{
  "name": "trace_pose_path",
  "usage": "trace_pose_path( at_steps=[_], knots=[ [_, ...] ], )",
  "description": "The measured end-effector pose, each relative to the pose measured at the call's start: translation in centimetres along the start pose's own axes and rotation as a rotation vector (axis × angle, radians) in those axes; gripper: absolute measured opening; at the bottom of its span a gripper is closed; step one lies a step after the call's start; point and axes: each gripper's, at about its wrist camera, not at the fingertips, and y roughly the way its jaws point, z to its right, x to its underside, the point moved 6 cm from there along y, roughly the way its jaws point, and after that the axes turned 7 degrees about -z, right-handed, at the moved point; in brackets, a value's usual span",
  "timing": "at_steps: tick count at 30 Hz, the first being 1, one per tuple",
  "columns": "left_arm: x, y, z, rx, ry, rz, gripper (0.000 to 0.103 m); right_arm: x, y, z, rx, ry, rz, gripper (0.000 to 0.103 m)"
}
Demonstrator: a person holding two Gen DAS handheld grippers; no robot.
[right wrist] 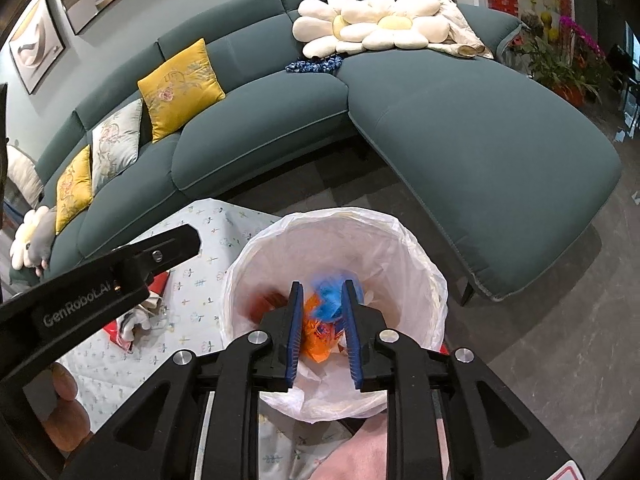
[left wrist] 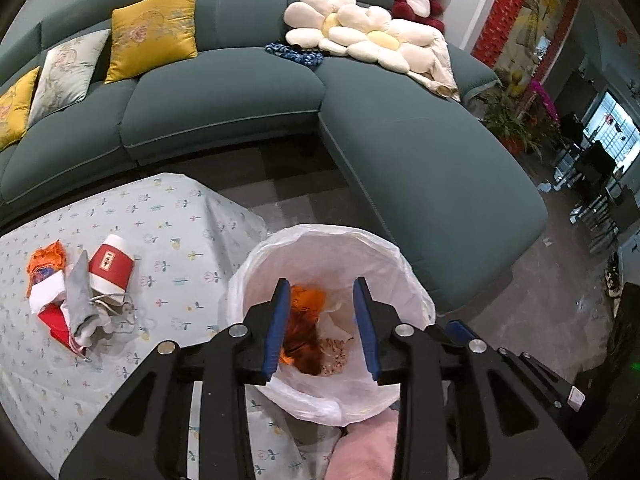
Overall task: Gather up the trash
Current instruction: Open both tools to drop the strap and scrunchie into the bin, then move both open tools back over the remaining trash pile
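A white-lined trash bin (left wrist: pixel 332 248) stands beside a cloth-covered table; it also shows in the right wrist view (right wrist: pixel 332 236). My left gripper (left wrist: pixel 322 288) is open and empty above the bin, over orange wrappers (left wrist: pixel 304 328) inside. My right gripper (right wrist: pixel 320 284) is open over the bin; a blurred blue wrapper (right wrist: pixel 330 294) is between its fingertips, apparently falling, above an orange wrapper (right wrist: pixel 318 336). A pile of trash lies on the table: a red paper cup (left wrist: pixel 110 268), an orange wrapper (left wrist: pixel 46 264), grey and red scraps (left wrist: pixel 80 304).
A floral tablecloth (left wrist: pixel 168 232) covers the table at the left. A teal sectional sofa (left wrist: pixel 224 92) with yellow cushions (left wrist: pixel 154 32) and flower pillows (left wrist: pixel 352 28) runs behind. Pink cloth (left wrist: pixel 368 448) lies below the bin. The left gripper's body (right wrist: pixel 100 280) crosses the right view.
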Motion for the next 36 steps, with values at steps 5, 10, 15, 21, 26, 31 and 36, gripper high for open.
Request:
trace_pose_path(
  at_steps=[5, 10, 15, 21, 26, 31, 36],
  knots=[
    [0.0, -0.3, -1.1, -0.002, -0.026, 0.0, 0.031, 0.0, 0.0, -0.4, 0.003, -0.005, 0.001, 0.026],
    [0.0, -0.9, -2.1, -0.011, -0.041, 0.008, 0.031, 0.0, -0.1, -1.2, 0.006, -0.023, 0.001, 0.028],
    [0.4, -1.4, -3.4, -0.016, -0.066, 0.011, 0.031, 0.2, -0.4, -2.4, 0.004, -0.047, 0.0, 0.029],
    [0.9, -2.1, -5.6, -0.031, -0.104, 0.015, 0.031, 0.4, -0.6, -4.3, -0.003, -0.078, -0.004, 0.03],
    [1.6, -2.9, -8.3, -0.041, -0.152, 0.023, 0.034, 1.0, -0.5, -6.7, -0.012, -0.118, -0.008, 0.035],
    [2.6, -4.0, -12.2, -0.08, -0.212, 0.036, 0.043, 1.6, -0.1, -9.7, -0.029, -0.159, -0.025, 0.035],
    [3.8, -4.9, -16.6, -0.106, -0.288, 0.037, 0.045, 2.6, 0.5, -13.1, -0.049, -0.208, -0.044, 0.035]
  ],
)
